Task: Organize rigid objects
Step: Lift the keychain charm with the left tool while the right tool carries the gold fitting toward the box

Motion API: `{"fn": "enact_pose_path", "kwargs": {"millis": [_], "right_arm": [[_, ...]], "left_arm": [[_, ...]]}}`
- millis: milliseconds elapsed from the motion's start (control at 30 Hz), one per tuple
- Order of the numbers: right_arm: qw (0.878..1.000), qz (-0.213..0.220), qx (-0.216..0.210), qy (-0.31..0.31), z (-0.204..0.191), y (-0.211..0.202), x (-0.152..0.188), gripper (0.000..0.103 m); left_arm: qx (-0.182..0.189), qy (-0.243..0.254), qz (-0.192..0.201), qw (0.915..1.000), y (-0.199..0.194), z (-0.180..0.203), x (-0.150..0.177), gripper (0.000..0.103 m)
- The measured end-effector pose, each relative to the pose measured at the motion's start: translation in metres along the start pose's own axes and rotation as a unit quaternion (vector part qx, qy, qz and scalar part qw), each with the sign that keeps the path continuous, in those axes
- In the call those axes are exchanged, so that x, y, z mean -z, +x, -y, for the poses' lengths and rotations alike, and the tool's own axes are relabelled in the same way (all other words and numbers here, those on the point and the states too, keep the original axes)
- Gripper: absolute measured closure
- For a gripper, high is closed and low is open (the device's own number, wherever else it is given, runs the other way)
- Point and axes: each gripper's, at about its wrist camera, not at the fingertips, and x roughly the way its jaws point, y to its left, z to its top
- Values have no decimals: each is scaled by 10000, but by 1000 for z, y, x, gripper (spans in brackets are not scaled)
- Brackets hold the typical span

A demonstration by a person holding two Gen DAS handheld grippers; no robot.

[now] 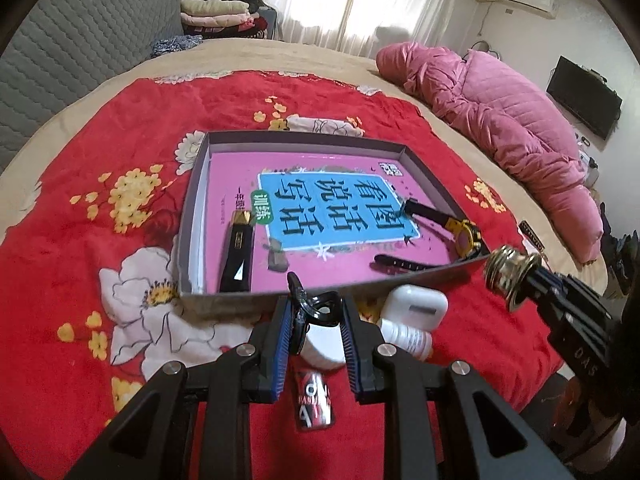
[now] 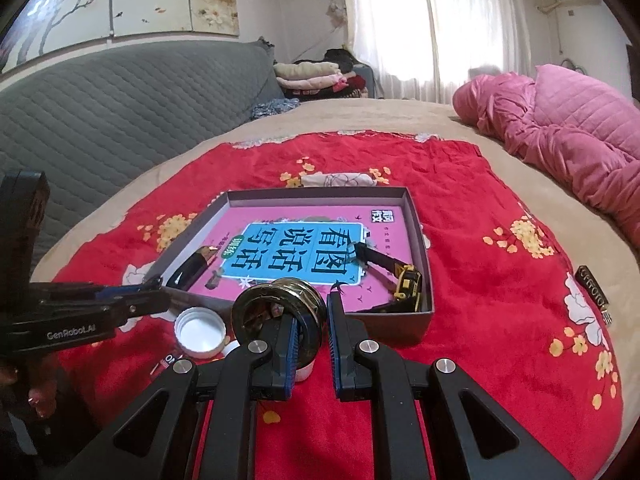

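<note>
A shallow grey box point(image 1: 191, 216) lies on the red flowered blanket with a pink and blue book in its bottom. A black and gold stick-shaped item point(image 1: 238, 252) and a yellow and black watch point(image 1: 466, 236) rest on the book. My left gripper point(image 1: 314, 312) is shut on a black hair clip point(image 1: 316, 304), just in front of the box's near wall. My right gripper point(image 2: 314, 316) is shut on the wall of a brass-coloured metal ring point(image 2: 276, 308), held above the blanket near the box's point(image 2: 420, 240) front edge. The ring point(image 1: 504, 276) hangs at the box's near right corner.
A white earbud case point(image 1: 416, 304), a white bottle point(image 1: 404, 338), a white cap point(image 2: 200, 332) and a small red and black item point(image 1: 314, 400) lie in front of the box. A dark lettered bar point(image 2: 594, 292) lies at the right. A pink quilted jacket point(image 1: 500, 120) lies far right.
</note>
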Motion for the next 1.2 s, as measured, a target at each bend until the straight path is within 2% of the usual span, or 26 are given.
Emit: {"fn": "enact_pose_path", "kwargs": {"millis": [667, 1200], "right_arm": [[9981, 158, 583, 98, 9, 14, -32, 90], [9956, 349, 862, 131, 12, 20, -63, 90]], "left_arm": [[-8, -101, 249, 9996, 23, -13, -26, 79], [-64, -109, 138, 9998, 50, -18, -37, 79]]}}
